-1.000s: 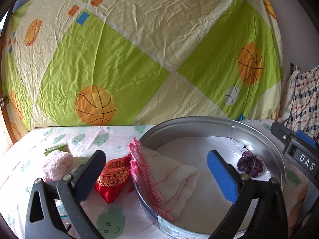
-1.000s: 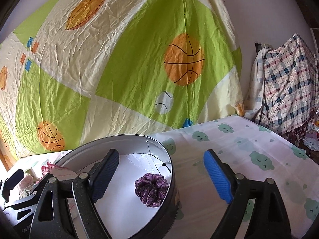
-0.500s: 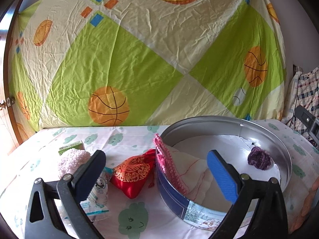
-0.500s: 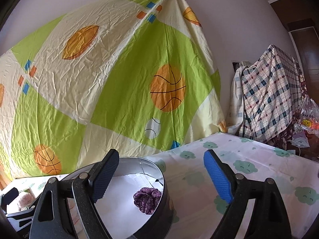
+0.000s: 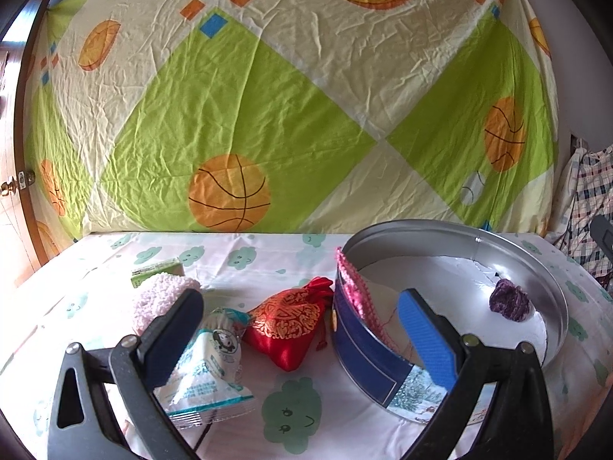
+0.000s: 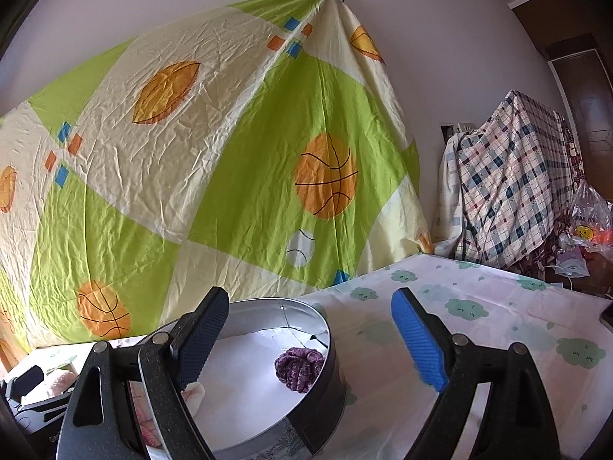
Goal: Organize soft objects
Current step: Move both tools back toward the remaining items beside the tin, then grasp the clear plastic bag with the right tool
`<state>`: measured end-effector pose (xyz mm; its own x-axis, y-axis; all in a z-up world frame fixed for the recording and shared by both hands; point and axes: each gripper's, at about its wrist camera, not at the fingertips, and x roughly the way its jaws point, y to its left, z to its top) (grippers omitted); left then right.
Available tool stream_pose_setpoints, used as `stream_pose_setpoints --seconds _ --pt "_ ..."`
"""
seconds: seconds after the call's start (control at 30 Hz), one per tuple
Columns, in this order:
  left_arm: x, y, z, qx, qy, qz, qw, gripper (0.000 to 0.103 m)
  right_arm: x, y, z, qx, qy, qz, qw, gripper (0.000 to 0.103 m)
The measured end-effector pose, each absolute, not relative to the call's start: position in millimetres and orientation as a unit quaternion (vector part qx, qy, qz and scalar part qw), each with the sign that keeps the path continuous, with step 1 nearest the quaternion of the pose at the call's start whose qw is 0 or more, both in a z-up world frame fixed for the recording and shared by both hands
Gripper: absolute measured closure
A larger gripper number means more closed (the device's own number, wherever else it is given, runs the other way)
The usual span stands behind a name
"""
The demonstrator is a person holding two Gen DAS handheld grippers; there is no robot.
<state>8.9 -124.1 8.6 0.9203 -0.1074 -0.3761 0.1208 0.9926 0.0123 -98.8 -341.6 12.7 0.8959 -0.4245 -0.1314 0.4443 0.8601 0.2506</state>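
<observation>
A round metal tin [image 5: 452,230] stands on the table and holds a purple scrunchie [image 5: 510,301] and a white cloth with a pink edge [image 5: 354,287] draped at its near-left rim. A red embroidered pouch [image 5: 293,318], a white snack packet [image 5: 208,364] and a pink fluffy item [image 5: 157,295] lie left of the tin. My left gripper [image 5: 302,341] is open and empty, hovering before the pouch and tin. My right gripper [image 6: 310,341] is open and empty above the tin [image 6: 306,308], with the scrunchie [image 6: 299,364] between its fingers in view.
A green and cream sheet [image 5: 268,96] hangs behind the table. A small green box [image 5: 155,270] lies behind the pink item. A plaid-covered pile [image 6: 509,184] stands at the right. The tablecloth [image 6: 479,306] has green cloud prints.
Both grippers have pulled back and risen from the tin. The white cloth now lies in the tin. More of the table's left side shows, including the snack packet.
</observation>
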Motion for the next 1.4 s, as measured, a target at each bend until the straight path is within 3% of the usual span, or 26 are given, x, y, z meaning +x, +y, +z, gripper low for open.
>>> stream_pose_setpoints --seconds 0.73,1.4 --pt "22.1 -43.0 6.6 -0.002 0.2 -0.015 0.98 0.0 -74.4 -233.4 11.9 0.111 0.071 -0.137 0.982 0.014" --pt "57.6 88.7 -2.9 -0.07 0.241 0.117 0.961 0.0 -30.9 -151.5 1.3 0.078 0.17 -0.007 0.982 0.015"
